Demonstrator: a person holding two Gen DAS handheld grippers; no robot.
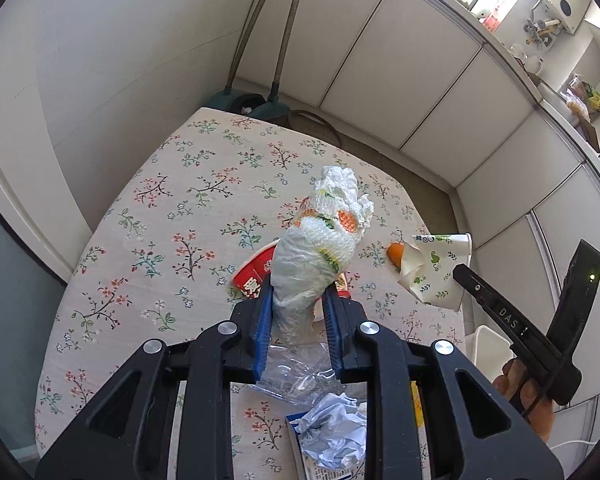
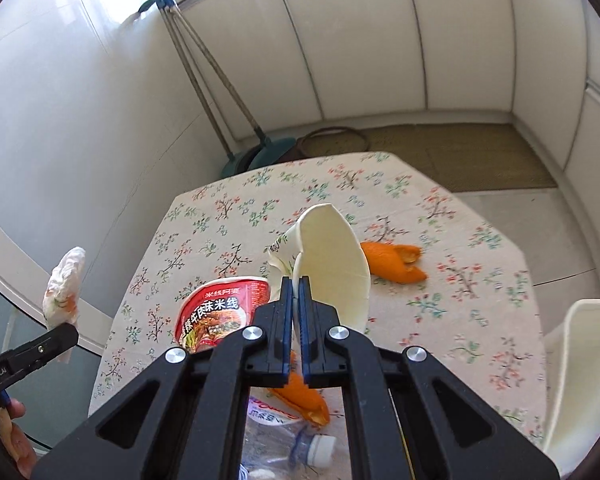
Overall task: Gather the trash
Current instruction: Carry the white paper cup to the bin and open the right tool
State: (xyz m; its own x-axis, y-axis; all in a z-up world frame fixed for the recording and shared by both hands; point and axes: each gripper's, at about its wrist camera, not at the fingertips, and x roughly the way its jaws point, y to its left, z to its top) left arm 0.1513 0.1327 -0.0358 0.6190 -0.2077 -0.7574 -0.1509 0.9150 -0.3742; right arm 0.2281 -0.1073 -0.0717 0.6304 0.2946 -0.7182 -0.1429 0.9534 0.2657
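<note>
My left gripper (image 1: 298,300) is shut on a crumpled white paper towel (image 1: 324,236) with orange and green print, held above the floral table (image 1: 172,216). The same towel (image 2: 62,288) shows at the left of the right wrist view. My right gripper (image 2: 296,292) is shut on the rim of a flattened paper cup (image 2: 332,264), lifted off the table; the cup (image 1: 436,268) also appears in the left wrist view. On the table lie a red noodle bowl lid (image 2: 220,312), orange peels (image 2: 396,262), a crushed plastic bottle (image 2: 296,444) and crumpled blue paper (image 1: 336,432).
A white bin (image 2: 584,380) stands off the table's right edge. A broom and dustpan (image 2: 256,152) lean in the far corner by white cabinet doors (image 1: 440,92). A mat (image 2: 460,156) covers the floor beyond the table.
</note>
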